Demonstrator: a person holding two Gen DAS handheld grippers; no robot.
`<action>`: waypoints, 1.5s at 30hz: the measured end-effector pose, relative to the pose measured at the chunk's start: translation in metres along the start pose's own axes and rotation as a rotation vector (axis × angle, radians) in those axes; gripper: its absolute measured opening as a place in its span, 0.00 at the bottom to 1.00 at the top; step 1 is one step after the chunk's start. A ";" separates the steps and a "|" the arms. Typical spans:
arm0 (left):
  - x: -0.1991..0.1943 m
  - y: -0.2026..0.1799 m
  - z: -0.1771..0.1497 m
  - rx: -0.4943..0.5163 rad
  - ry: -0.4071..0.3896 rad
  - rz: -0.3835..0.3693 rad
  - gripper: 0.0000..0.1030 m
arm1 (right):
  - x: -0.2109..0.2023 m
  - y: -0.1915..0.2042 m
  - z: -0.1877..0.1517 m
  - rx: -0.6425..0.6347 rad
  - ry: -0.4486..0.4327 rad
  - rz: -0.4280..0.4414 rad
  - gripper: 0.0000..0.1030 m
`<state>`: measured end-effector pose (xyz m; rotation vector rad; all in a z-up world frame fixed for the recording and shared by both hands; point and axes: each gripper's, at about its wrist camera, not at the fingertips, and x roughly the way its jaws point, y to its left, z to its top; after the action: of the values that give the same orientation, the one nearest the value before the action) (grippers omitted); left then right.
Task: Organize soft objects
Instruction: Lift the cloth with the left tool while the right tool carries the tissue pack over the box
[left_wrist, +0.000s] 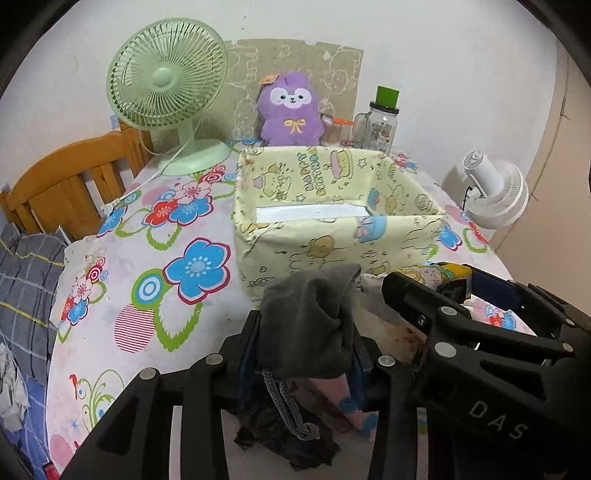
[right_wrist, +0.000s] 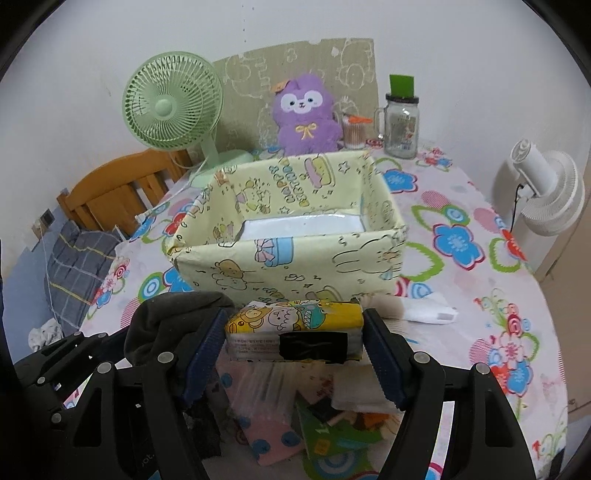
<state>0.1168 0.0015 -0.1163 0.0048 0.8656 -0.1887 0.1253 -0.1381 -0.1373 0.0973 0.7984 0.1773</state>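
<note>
My left gripper (left_wrist: 306, 332) is shut on a dark grey cloth bundle (left_wrist: 314, 310) with a drawstring hanging below, lifted off the table in front of the box. My right gripper (right_wrist: 293, 332) is shut on a yellow cartoon-print tissue pack (right_wrist: 295, 325), also held above the table. The grey cloth (right_wrist: 173, 314) and the left gripper show at the left of the right wrist view. The right gripper (left_wrist: 480, 332) with the tissue pack (left_wrist: 443, 273) shows at the right of the left wrist view. Just beyond both stands a yellow cartoon-papered box (left_wrist: 332, 243) (right_wrist: 295, 258), open-topped, with only its white floor showing inside.
A flowered cloth covers the round table (left_wrist: 147, 258). At the back stand a green fan (left_wrist: 166, 85), a purple plush (left_wrist: 290, 110), a glass jar (left_wrist: 382, 122). A white fan (right_wrist: 546, 192) sits right, a wooden chair (left_wrist: 66, 188) left. Small packets and cloths (right_wrist: 295, 424) lie under the grippers.
</note>
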 end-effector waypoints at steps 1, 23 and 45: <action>-0.002 -0.003 0.000 0.003 -0.004 0.001 0.40 | -0.003 -0.001 0.000 -0.001 -0.004 -0.002 0.74; -0.062 -0.051 0.008 0.036 -0.096 0.050 0.40 | -0.088 -0.025 0.006 -0.037 -0.156 -0.077 0.74; -0.080 -0.065 0.033 0.050 -0.156 0.074 0.40 | -0.115 -0.027 0.031 -0.096 -0.258 -0.106 0.74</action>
<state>0.0804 -0.0519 -0.0292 0.0681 0.7034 -0.1395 0.0723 -0.1871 -0.0388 -0.0133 0.5356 0.1003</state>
